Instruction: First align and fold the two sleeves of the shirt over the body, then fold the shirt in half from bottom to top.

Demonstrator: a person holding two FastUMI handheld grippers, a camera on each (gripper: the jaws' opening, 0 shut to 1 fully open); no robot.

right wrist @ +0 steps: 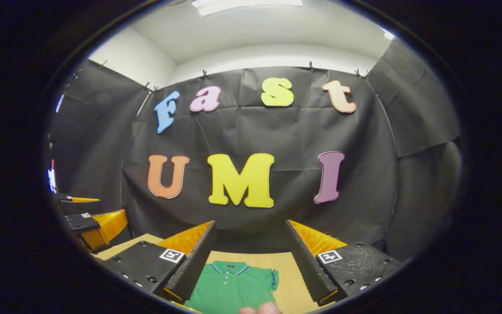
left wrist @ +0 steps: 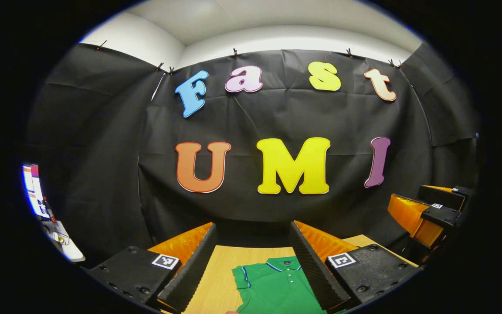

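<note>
Item: green shirt point(left wrist: 277, 285), flat on the table point(left wrist: 216, 279), collar toward the booth wall. Both sleeves lie spread out from the body; no fold made, all three folds judged outstanding. Left tongs point(left wrist: 253, 261) and right tongs point(right wrist: 249, 261): spread apart, empty, above the shirt. Hem cut off below.

In the left gripper view, the green polo shirt point(left wrist: 273, 285) runs off the bottom edge between the fingers, and the right-hand finger point(left wrist: 314, 266) hides its far sleeve. In the right gripper view, the left-hand finger point(right wrist: 192, 266) covers one sleeve, and the shirt's hem is cut off below.
</note>
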